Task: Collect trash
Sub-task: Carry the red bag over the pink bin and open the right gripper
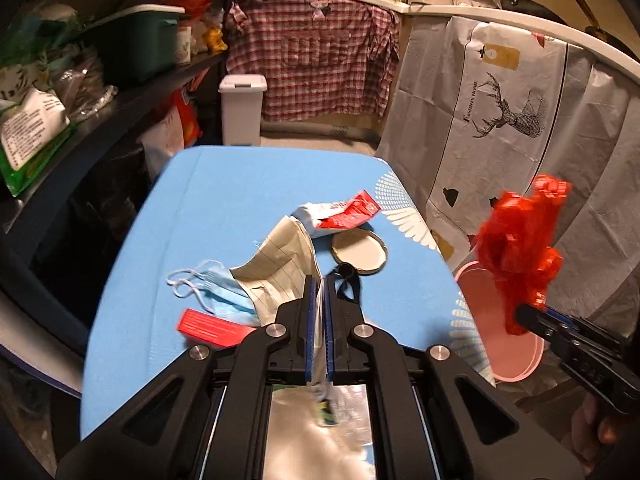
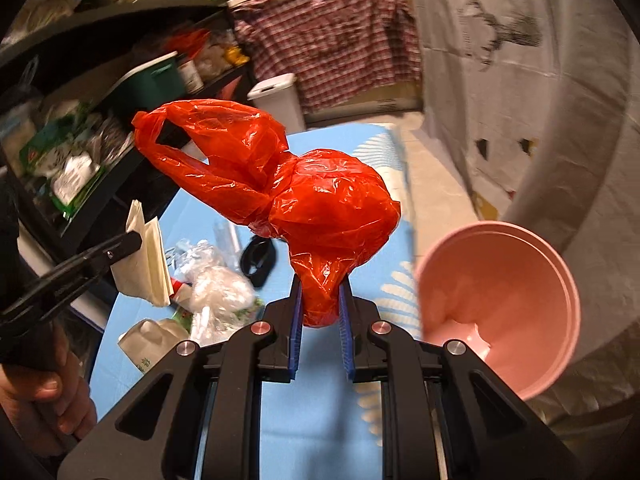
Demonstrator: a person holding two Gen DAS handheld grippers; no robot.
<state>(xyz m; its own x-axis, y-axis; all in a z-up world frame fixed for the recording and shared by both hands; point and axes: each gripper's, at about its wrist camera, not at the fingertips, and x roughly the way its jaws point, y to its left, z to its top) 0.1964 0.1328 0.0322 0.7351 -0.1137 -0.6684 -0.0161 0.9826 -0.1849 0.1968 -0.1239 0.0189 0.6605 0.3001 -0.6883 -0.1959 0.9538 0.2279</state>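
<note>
While the left gripper (image 1: 319, 280) tilts down over the blue table (image 1: 224, 200), its jaws pinch a folded white paper (image 2: 146, 256) lifted clear of the surface, a bare hand (image 2: 44, 400) wrapped around its handle. Below it lie a face mask (image 1: 218, 286), a lined sheet (image 1: 280, 264), a red-and-white wrapper (image 1: 340, 214) and a round lid (image 1: 359, 250). Further right, the right gripper (image 2: 320, 300) also angles downward, jaws narrowed on the bottom of a knotted red plastic bag (image 2: 320, 200) held above the table edge, beside the pink bin (image 2: 516, 300).
</note>
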